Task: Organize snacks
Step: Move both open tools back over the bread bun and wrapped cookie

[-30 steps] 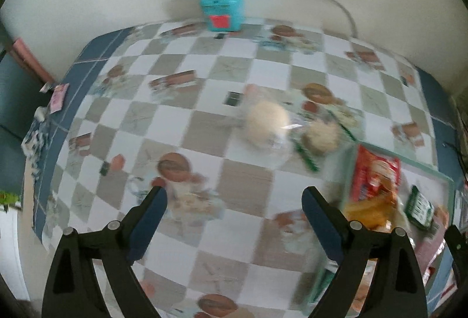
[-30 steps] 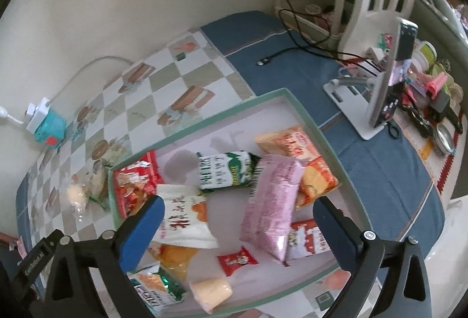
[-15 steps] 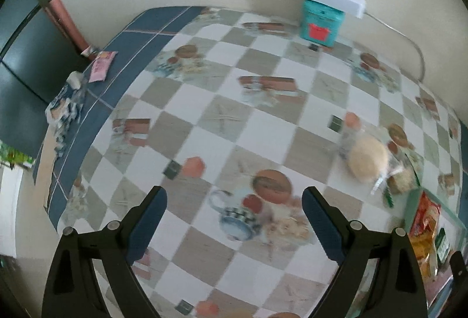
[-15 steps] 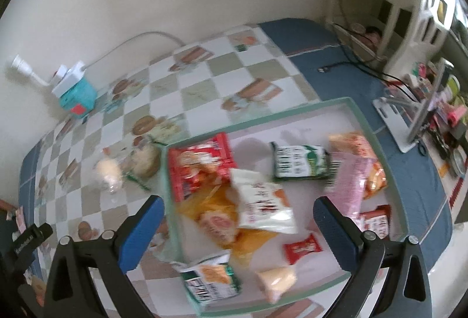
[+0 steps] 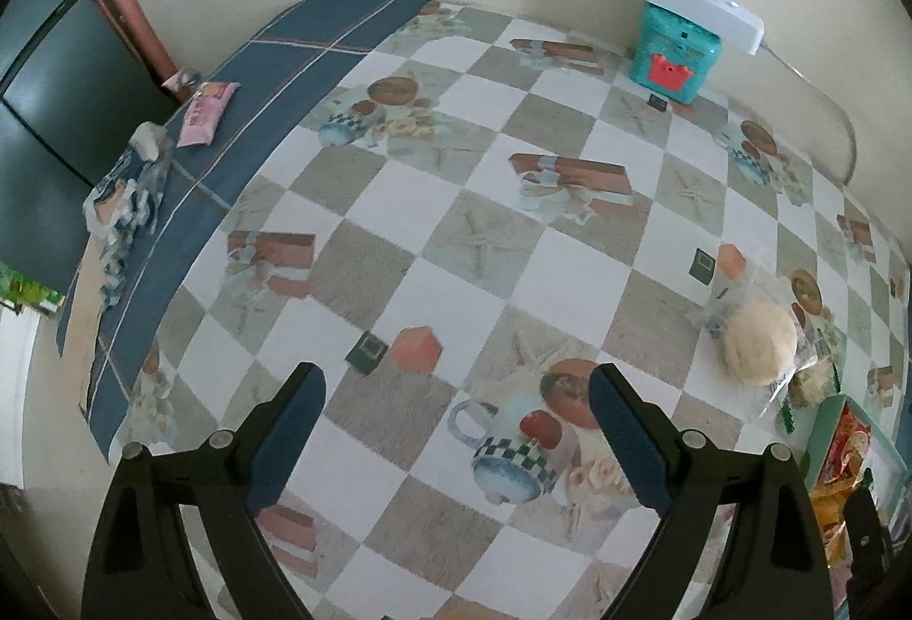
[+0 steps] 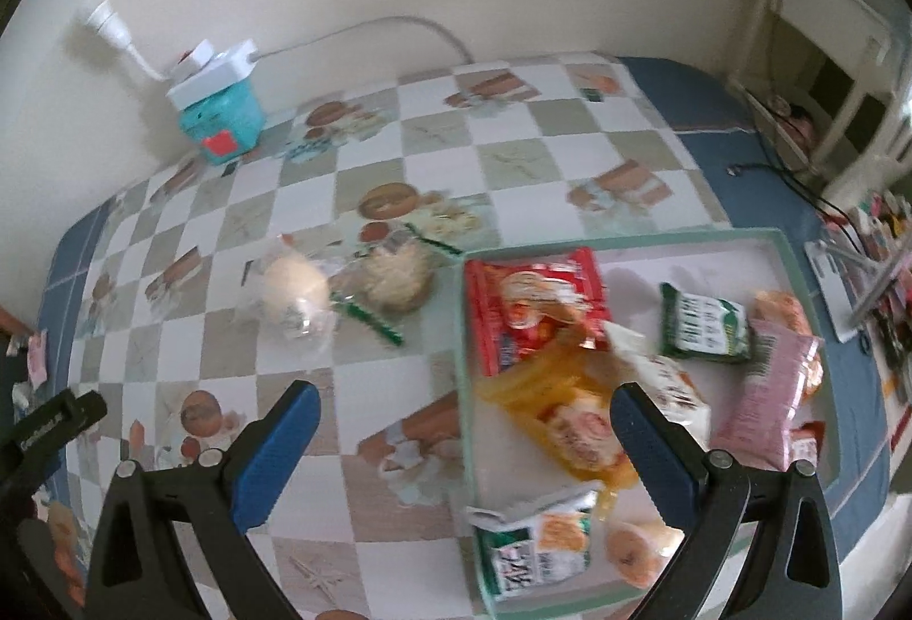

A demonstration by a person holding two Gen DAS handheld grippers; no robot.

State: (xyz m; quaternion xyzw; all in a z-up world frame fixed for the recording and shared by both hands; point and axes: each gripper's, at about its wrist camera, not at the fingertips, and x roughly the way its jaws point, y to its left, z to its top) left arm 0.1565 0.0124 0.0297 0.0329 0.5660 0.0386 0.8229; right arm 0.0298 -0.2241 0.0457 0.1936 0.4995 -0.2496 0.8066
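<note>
Left tongs (image 5: 456,392): spread wide, nothing between the blue pads, hanging over bare checkered surface (image 5: 433,232) at lower centre of the left wrist view. Printed mug and food pictures on the cloth beneath them.

Right tongs (image 6: 464,409): also spread wide and empty. They straddle the left rim of the green tray (image 6: 468,335), left finger over the checkered cloth, right finger over the tray's contents.

Tray fills the lower right of the right wrist view. Inside: red snack packet (image 6: 530,301) at its upper left corner, orange packet (image 6: 564,415) just below and overlapping it, dark green packet (image 6: 704,329) toward the right, pink bag (image 6: 764,392) at the right side, green-and-white packet (image 6: 536,551) and a small round wrapped bun (image 6: 632,551) near the bottom edge.

Outside the tray, on the cloth to its left at centre frame: two clear-wrapped round pastries side by side, a pale one (image 6: 293,289) and a crumbly one (image 6: 399,275), touching or nearly so.

Teal box (image 6: 222,124) with a white power strip (image 6: 214,70) on top stands against the wall, upper left. Small pink packet (image 5: 206,113) lies on the blue border, upper left of the left wrist view.
</note>
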